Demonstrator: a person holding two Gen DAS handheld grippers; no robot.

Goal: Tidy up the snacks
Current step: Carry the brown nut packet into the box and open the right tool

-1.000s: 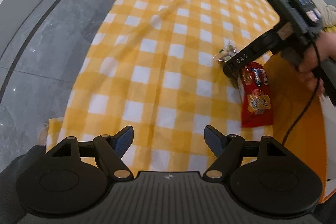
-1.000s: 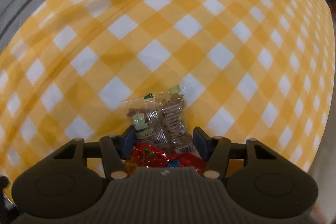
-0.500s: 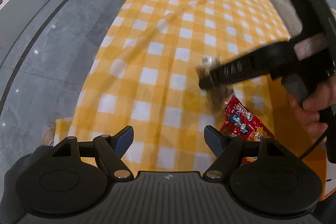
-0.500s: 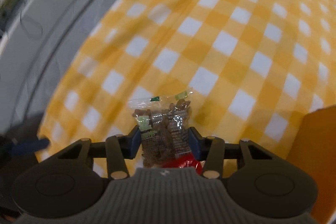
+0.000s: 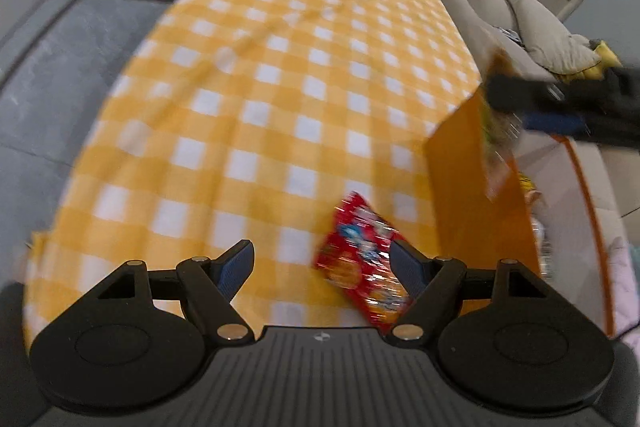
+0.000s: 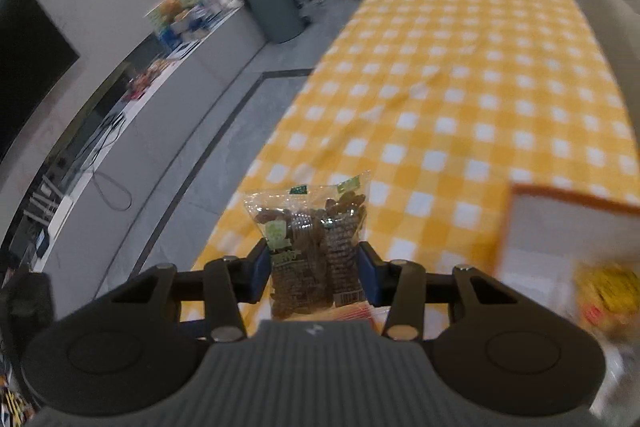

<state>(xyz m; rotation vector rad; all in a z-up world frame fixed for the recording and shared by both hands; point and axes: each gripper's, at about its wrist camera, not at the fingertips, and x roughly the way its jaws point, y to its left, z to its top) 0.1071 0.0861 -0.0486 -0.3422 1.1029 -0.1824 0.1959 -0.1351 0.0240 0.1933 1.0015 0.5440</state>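
My right gripper (image 6: 314, 261) is shut on a clear bag of brown nuts (image 6: 312, 223), which hangs in the air above the yellow checked tablecloth (image 6: 460, 87). In the left wrist view that gripper (image 5: 516, 103) is a blur over the open orange box (image 5: 460, 167), with the bag (image 5: 494, 147) dangling under it. The left gripper (image 5: 319, 251) stands open low over the tablecloth (image 5: 280, 87). A red snack packet (image 5: 362, 259) lies flat just inside its right finger, untouched.
The orange box's rim (image 6: 568, 197) shows at the right, with a yellow packet (image 6: 608, 291) inside it. A grey sofa (image 5: 500, 15) runs along the table's right side. A grey bin (image 6: 272, 7) and a long counter (image 6: 168, 75) stand across the floor.
The right gripper closed on the nut bag, lifted it off the cloth beside the red packet and swung it up to the right over the orange box. The left gripper edged toward the red packet.
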